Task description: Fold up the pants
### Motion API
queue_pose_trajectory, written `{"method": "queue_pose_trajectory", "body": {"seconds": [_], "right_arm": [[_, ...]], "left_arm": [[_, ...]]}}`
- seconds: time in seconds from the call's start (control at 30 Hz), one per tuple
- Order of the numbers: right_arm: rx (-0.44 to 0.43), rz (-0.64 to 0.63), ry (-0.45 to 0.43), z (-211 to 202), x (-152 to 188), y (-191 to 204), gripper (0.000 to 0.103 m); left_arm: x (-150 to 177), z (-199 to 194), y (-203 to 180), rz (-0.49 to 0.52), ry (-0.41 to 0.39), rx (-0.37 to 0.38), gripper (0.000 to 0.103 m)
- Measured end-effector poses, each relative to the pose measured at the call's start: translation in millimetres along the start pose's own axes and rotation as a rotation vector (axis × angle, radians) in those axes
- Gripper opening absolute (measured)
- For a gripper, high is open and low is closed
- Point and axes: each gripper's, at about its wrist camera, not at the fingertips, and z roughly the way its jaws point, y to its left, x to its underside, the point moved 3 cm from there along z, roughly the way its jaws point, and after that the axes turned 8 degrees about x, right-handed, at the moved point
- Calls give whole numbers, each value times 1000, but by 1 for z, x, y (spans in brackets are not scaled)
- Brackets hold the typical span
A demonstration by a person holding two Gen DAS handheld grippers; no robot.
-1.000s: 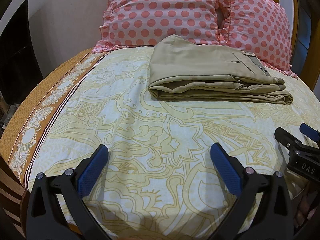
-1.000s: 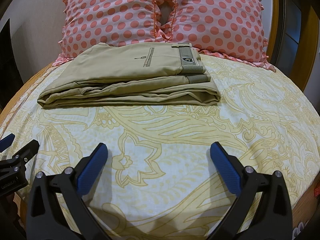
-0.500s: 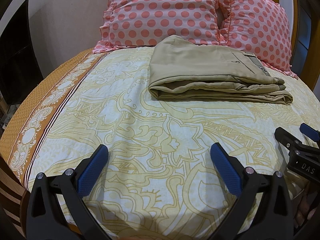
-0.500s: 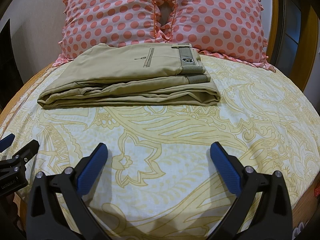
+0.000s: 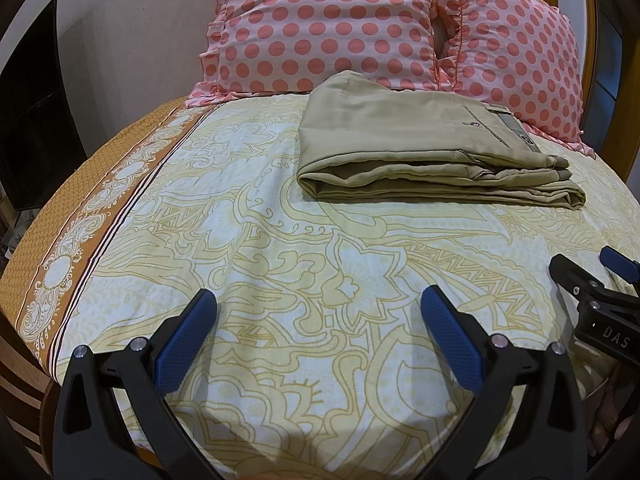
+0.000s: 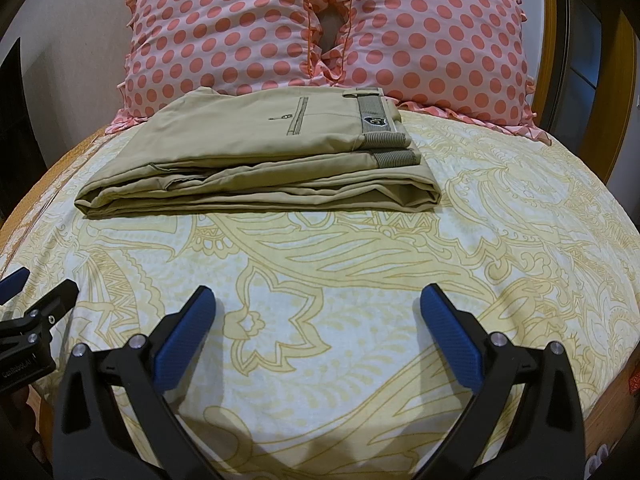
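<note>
Khaki pants lie folded in a flat stack on the far part of the bed, just in front of the pillows; they also show in the right wrist view, waistband to the right. My left gripper is open and empty, over the near part of the bed, well short of the pants. My right gripper is open and empty, also near the front edge. Each gripper shows at the edge of the other's view: the right one and the left one.
Two pink polka-dot pillows lean against the wall behind the pants. The bed sheet is cream with yellow patterns and an orange border on the left. A wooden bed frame stands at the right.
</note>
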Motion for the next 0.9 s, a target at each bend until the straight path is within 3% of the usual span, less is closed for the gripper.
{"method": "queue_pose_trajectory", "body": {"seconds": [0.9], "right_arm": [[3, 3, -2, 0, -1, 0, 101]], "left_arm": [[-1, 0, 0, -9, -1, -19, 102]]}}
